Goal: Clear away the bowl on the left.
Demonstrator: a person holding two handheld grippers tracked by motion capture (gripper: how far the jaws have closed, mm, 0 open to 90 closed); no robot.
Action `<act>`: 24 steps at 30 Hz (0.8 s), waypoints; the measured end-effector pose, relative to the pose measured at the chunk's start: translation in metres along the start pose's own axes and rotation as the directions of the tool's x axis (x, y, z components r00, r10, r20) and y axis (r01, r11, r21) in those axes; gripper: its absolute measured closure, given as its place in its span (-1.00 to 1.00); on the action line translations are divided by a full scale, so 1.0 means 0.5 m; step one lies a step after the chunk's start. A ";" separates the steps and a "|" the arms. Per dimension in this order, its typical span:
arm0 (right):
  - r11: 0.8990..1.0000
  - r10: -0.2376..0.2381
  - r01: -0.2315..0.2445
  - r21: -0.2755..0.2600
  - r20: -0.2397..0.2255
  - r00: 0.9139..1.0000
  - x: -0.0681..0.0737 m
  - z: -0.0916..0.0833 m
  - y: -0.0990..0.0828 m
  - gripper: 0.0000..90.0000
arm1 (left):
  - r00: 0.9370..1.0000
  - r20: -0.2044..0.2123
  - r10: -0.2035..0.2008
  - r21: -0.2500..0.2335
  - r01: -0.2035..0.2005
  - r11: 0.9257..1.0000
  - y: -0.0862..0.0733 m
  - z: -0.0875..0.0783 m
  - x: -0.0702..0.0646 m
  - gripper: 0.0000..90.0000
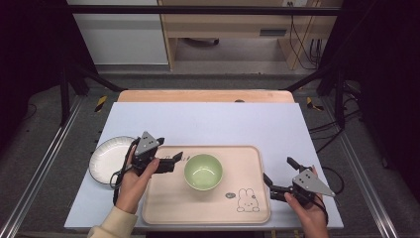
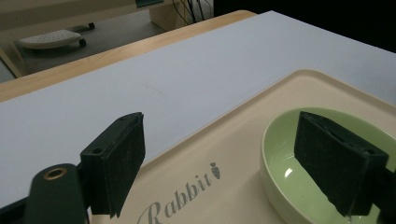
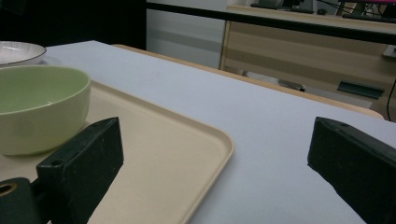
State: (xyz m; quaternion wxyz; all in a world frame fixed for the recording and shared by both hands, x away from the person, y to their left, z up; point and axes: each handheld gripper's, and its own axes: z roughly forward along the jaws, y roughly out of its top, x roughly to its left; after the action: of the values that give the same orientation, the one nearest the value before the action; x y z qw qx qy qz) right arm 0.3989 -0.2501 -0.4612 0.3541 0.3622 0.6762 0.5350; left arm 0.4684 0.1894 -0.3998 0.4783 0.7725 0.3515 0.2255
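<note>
A pale green bowl (image 1: 203,171) stands empty on the beige tray (image 1: 198,208), left of the tray's middle. My left gripper (image 1: 174,161) hovers over the tray's left part, pointing at the bowl, close to its left rim. In the left gripper view the left gripper (image 2: 219,126) is open: one jaw is above the tray (image 2: 187,163), the other above the bowl (image 2: 280,186), and its near rim lies between them untouched. My right gripper (image 1: 278,169) is open beside the tray's right edge. In the right gripper view the right gripper (image 3: 215,135) frames the tray corner (image 3: 205,140), with the bowl (image 3: 37,107) off to the left.
A white ribbed plate (image 1: 110,154) lies on the table left of the tray, behind my left hand. The tray has a rabbit drawing (image 1: 246,201) at its near right. The lilac table top (image 1: 208,124) stretches bare beyond the tray to its wooden far edge.
</note>
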 end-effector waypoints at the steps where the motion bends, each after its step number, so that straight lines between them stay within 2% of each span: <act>1: 1.000 0.001 -0.001 0.000 0.001 1.000 0.000 0.000 0.000 -0.92 | 1.000 0.001 -0.003 -0.006 0.003 1.000 -0.002 -0.002 0.001 -0.63; 8: 1.000 0.003 -0.003 0.002 0.001 1.000 0.000 0.000 -0.001 -0.92 | 1.000 0.009 -0.002 -0.039 0.002 0.999 -0.014 -0.020 0.014 -0.71; 10: 1.000 0.004 -0.004 0.003 0.001 1.000 -0.001 -0.001 -0.001 -0.92 | 0.999 0.030 0.012 -0.046 -0.010 0.999 -0.018 -0.026 0.019 -0.72; 15: 1.000 0.011 -0.011 0.006 0.007 1.000 -0.003 0.000 -0.002 -0.93 | 0.998 0.046 0.035 -0.067 -0.032 0.997 -0.027 -0.038 0.026 -0.80; 24: 1.000 0.011 -0.010 -0.008 0.027 1.000 -0.006 -0.005 0.000 -0.95 | 0.999 0.011 0.040 -0.134 -0.038 0.990 -0.044 -0.064 0.043 -0.91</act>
State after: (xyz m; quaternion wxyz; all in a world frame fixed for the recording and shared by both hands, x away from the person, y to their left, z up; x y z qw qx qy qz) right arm 0.3981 -0.2539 -0.4606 0.3619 0.3716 0.6673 0.5345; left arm 0.4533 0.2310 -0.4052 0.5268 0.7471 0.3171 0.2523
